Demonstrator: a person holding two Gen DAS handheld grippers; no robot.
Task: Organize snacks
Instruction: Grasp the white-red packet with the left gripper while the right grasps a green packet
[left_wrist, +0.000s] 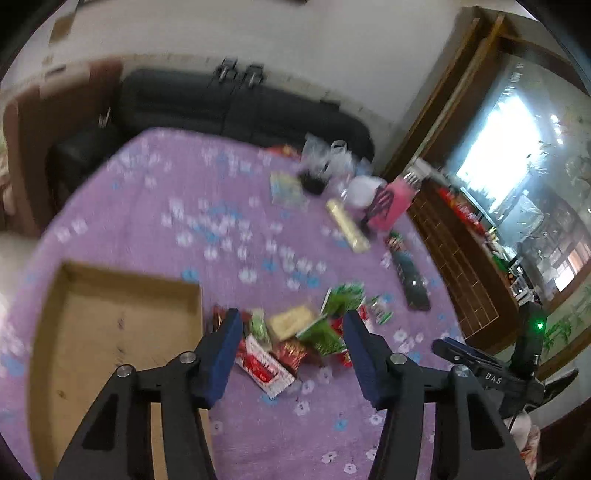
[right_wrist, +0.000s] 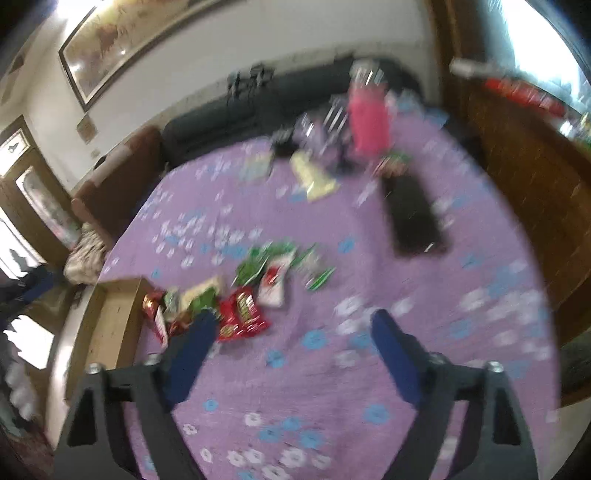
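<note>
Approach step, nothing gripped: left tongs (left_wrist: 291, 325) and right tongs (right_wrist: 295, 325) both apart and empty above the snack pile (left_wrist: 295, 336), lying mid-desk just beside the cardboard box (left_wrist: 110, 332). Next, judged: close on one packet, carry boxward.

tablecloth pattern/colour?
Purple tablecloth with small white and blue flower prints; clearest in the left wrist view.

Motion-blurred fisheye views, dark corners, glare from a bright window (left_wrist: 495, 147).
</note>
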